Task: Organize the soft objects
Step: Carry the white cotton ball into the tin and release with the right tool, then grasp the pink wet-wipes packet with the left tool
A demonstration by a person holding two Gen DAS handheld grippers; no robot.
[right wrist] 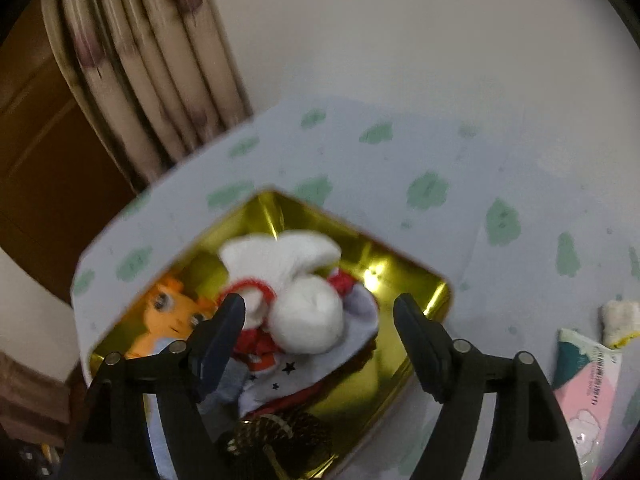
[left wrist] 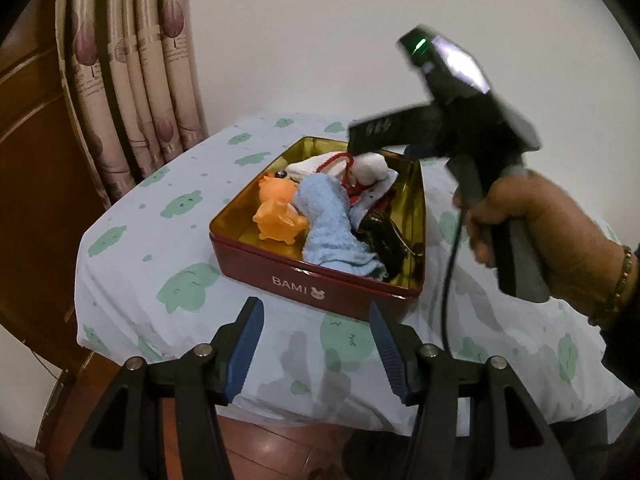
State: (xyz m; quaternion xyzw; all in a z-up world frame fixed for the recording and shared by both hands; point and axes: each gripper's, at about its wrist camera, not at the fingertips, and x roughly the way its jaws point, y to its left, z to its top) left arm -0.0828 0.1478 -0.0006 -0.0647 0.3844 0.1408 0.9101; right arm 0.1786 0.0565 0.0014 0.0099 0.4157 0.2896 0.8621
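Both grippers are held with fingers apart: right gripper above the white ball in the tin, left gripper empty.

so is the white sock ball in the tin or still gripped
In the tin: the white sock ball rests on the clothes, and the right gripper stands open around it.

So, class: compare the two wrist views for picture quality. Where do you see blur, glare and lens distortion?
Left wrist view: mostly sharp, with the red tin crisp; only the right gripper and the hand are motion-blurred; fisheye bends the curtain. Right wrist view: soft throughout, the white sock ball smeared; bright glare on the tin's gold lining; dark corners in both.
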